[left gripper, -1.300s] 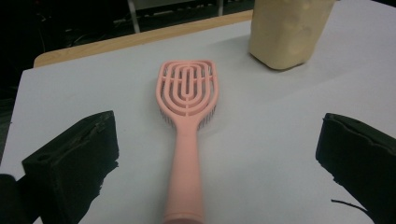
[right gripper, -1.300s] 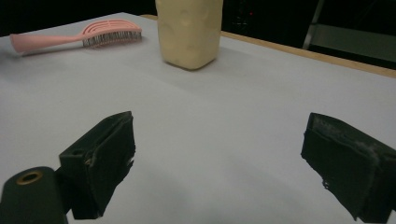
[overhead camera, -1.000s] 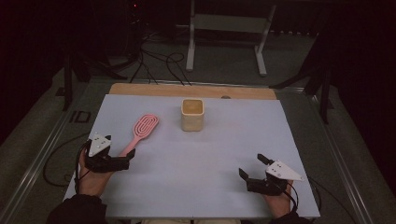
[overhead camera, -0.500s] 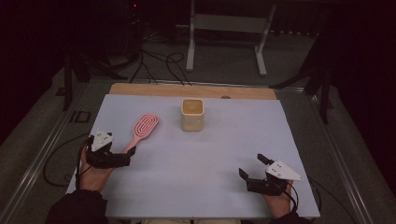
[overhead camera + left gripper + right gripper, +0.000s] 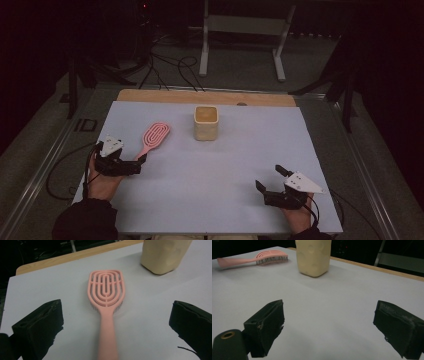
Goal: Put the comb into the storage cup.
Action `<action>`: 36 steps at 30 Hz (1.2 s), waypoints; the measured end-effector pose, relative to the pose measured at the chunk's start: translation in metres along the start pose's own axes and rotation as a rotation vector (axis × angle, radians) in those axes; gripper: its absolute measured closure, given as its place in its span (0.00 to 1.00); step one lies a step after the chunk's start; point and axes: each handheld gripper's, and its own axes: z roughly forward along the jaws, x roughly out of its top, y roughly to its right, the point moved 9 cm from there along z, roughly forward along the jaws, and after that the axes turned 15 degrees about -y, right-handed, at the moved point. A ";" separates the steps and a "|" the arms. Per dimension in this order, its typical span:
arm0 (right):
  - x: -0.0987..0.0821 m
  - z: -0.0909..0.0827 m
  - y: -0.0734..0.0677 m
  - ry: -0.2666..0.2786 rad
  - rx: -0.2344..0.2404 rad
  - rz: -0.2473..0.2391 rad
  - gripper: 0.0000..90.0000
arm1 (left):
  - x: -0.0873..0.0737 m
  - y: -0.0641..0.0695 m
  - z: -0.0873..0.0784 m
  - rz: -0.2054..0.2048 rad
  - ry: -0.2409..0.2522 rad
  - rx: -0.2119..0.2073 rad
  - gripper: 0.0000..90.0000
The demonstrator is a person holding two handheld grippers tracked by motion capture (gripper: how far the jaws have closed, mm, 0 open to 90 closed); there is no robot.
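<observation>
Brush (image 5: 107,305) lies at twelve o'clock between my left gripper's (image 5: 136,164) wide-apart jaws, cup (image 5: 206,122) at one o'clock. My right gripper (image 5: 270,180) waits, jaws apart. Closing off-centre could skid the handle sideways, I reckon.

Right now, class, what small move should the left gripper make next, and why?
Probably ease forward a little and close on the brush handle. The left gripper is open, and the handle lies flat on the table between its jaws, untouched. The right gripper waits open, far from the brush and cup.
</observation>
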 end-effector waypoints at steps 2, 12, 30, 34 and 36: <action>0.000 0.000 0.000 -0.001 0.000 0.000 0.11 | 0.001 -0.001 0.002 0.004 -0.007 0.005 0.00; 0.000 0.000 0.000 -0.003 0.001 -0.003 0.11 | 0.005 -0.006 0.007 0.005 -0.036 0.019 0.00; 0.000 0.000 0.000 -0.004 0.000 -0.004 0.11 | 0.010 -0.008 0.018 0.030 -0.093 0.032 0.00; 0.000 0.000 0.000 -0.005 0.001 -0.004 0.11 | 0.009 -0.009 0.020 0.024 -0.102 0.029 0.00; 0.000 0.001 0.000 -0.005 0.003 -0.004 0.11 | 0.009 -0.009 0.022 0.023 -0.106 0.026 0.00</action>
